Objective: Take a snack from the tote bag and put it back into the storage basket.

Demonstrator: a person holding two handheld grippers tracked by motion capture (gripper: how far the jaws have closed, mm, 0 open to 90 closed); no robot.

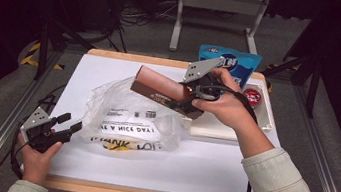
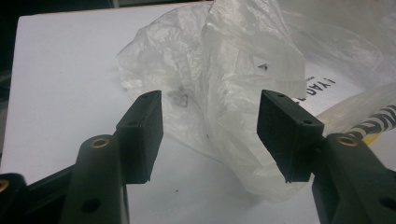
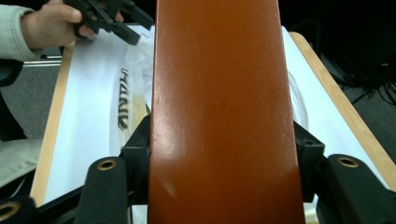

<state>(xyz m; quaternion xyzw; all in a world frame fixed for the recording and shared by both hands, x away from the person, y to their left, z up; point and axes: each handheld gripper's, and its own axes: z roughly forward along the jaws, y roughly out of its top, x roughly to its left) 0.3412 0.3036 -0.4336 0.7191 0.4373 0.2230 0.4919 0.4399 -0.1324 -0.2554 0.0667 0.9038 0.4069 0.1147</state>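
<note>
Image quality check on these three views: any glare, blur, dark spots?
High view: soft overall, surroundings nearly black, white table bright. Left gripper view: plastic bag fairly sharp, the near fingers slightly soft. Right gripper view: the brown box shows a dull sheen, far background dark.

left gripper (image 1: 64,124) low, fingers (image 2: 140,135) spread apart, right gripper (image 1: 182,103) raised, fingers clamped

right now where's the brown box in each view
High view: brown box upper centre, held above the plastic bag by the right claw.
Left gripper view: not in it.
Right gripper view: box fills the centre.
Shared landmark: the bag.
</note>
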